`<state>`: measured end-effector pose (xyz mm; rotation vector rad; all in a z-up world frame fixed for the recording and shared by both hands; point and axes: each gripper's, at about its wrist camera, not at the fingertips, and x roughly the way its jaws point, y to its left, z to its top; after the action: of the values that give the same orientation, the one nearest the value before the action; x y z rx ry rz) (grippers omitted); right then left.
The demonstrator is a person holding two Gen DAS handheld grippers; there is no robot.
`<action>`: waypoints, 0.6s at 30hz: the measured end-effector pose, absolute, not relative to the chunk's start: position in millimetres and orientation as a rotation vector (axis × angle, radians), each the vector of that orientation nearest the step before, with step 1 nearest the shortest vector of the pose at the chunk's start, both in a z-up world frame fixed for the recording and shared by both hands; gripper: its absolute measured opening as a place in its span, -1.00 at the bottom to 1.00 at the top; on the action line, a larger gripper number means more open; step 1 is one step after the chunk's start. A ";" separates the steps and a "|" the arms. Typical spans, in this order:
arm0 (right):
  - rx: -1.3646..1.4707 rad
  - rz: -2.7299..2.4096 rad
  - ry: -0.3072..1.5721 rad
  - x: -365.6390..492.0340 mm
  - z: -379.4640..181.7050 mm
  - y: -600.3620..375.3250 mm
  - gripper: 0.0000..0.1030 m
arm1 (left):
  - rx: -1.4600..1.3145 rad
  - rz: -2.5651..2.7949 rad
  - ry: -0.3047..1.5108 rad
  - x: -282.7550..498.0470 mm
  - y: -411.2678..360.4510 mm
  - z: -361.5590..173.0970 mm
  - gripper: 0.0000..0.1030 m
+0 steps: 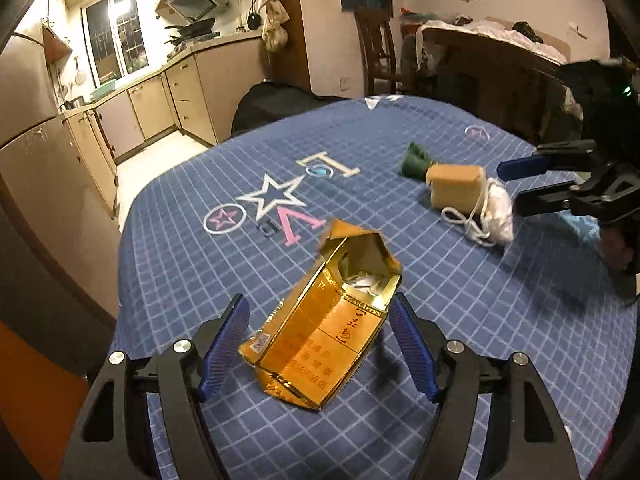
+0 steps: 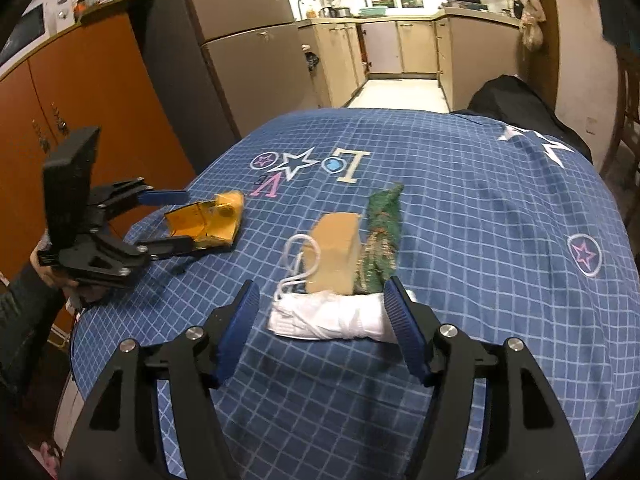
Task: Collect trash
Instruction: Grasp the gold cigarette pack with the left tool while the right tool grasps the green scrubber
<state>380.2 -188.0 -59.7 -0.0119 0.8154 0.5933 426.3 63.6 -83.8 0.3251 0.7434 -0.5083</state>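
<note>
Left tongs (image 1: 318, 344): I've got them gaping, astride the gold carton (image 1: 320, 328), no grip.
Right tongs (image 2: 320, 330): agape around the white wad (image 2: 328, 318).
Next: I judge squeeze both.

On the table (image 2: 500, 240), a torn carton (image 1: 328, 332) lies between the left gripper (image 1: 318, 344) fingers; right of it, a block (image 2: 334, 256) sits behind a crumpled mask (image 2: 328, 318); a wrapper (image 2: 382, 240) lies beside the block.

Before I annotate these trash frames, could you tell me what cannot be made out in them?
- Gold carton, left wrist view: contents, hidden inside its torn top.
- White mask, right wrist view: whether the right gripper pads touch it.
- Green wrapper, both views: print too blurred to read.
</note>
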 end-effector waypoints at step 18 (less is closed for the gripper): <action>0.059 0.530 0.763 411.5 -35.0 -188.5 0.05 | 0.216 -0.464 0.852 446.6 41.3 -98.9 -0.11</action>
<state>411.5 -188.5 -35.0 0.0588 0.7633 0.5302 446.6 41.3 -98.9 0.2161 0.8518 -0.4643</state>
